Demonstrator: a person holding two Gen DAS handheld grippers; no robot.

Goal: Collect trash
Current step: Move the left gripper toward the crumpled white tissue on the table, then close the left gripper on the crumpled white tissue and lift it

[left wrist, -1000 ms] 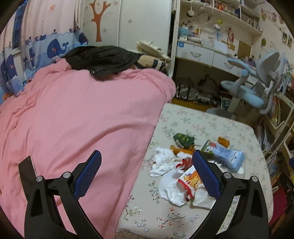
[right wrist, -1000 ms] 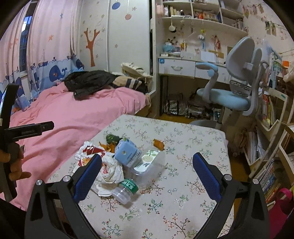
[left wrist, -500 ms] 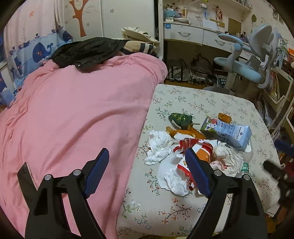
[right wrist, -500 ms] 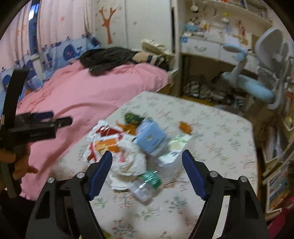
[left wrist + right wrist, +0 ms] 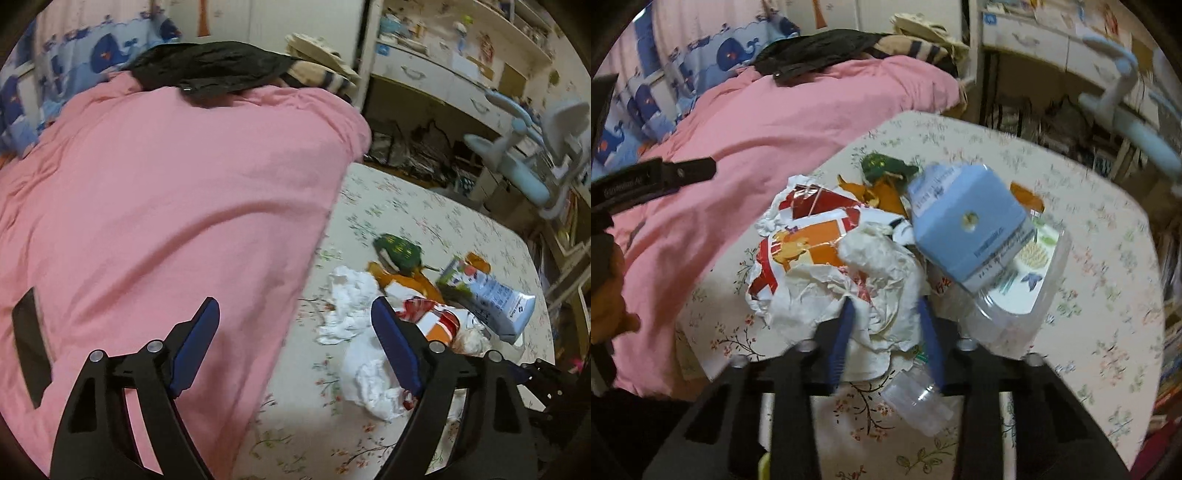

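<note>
A pile of trash lies on the floral table (image 5: 1108,266): crumpled white paper (image 5: 882,273), a red and orange wrapper (image 5: 805,243), a blue carton (image 5: 964,229), a clear plastic bottle (image 5: 916,395), a green wrapper (image 5: 882,166). My right gripper (image 5: 886,310) is shut on the crumpled white paper at the near side of the pile. My left gripper (image 5: 291,317) is open and empty, above the edge between bed and table; the pile's white tissue (image 5: 351,291) and the carton (image 5: 491,299) lie to its right.
A bed with a pink cover (image 5: 166,184) borders the table on the left, with a black jacket (image 5: 210,66) at its far end. A blue desk chair (image 5: 528,173), a desk and shelves stand beyond the table. The left gripper's body (image 5: 653,177) shows at left.
My right gripper moved down into the pile and closed from wide open onto the white paper. My left gripper swung slightly left and stayed open.
</note>
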